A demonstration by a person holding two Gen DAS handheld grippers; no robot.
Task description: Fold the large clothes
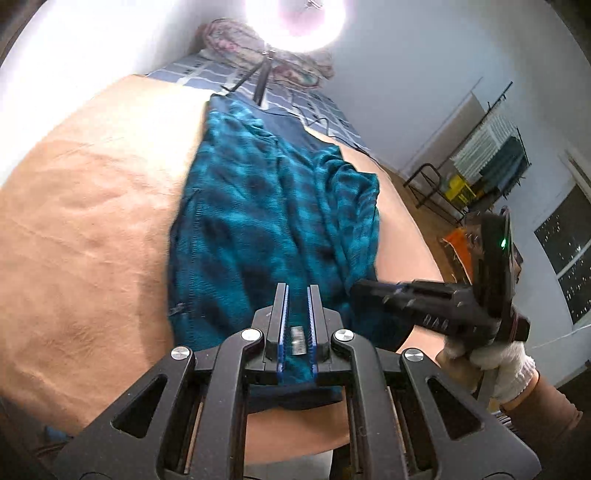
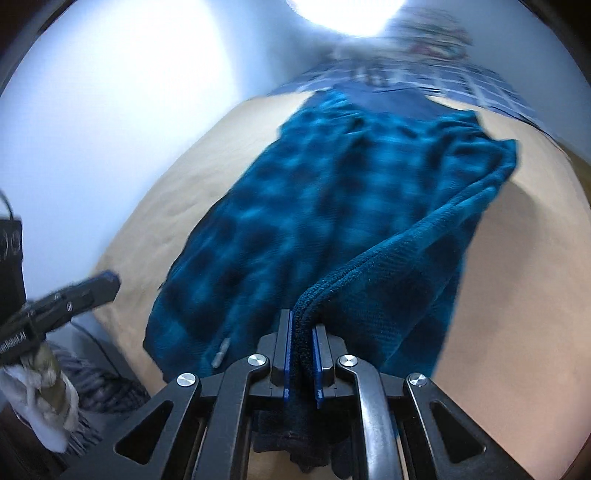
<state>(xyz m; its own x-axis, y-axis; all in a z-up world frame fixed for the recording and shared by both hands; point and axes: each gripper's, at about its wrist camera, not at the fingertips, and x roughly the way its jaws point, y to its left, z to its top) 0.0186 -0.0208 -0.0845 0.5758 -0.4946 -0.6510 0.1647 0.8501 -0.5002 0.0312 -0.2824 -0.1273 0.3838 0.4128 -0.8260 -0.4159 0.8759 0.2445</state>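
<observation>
A teal and dark plaid garment [image 1: 266,206] [image 2: 332,192] with a zipper lies lengthwise on a tan bed cover [image 1: 92,221] [image 2: 517,258]. My right gripper [image 2: 301,314] is shut on a thick folded edge of it, lifting that edge into a ridge. In the left wrist view the right gripper [image 1: 354,290] sits at the garment's right edge, held by a hand in a white glove [image 1: 495,365]. My left gripper [image 1: 297,290] hovers over the garment's near end with its jaws close together. In the right wrist view the left gripper [image 2: 112,278] is blurred, apart from the cloth, with nothing hanging from it.
A ring light [image 1: 295,14] on a tripod [image 1: 264,79] stands at the far end, on a blue checked sheet by a patterned pillow [image 1: 236,40]. A drying rack [image 1: 491,155] stands on the floor at the right. Grey fringed fabric [image 2: 99,391] lies beside the bed.
</observation>
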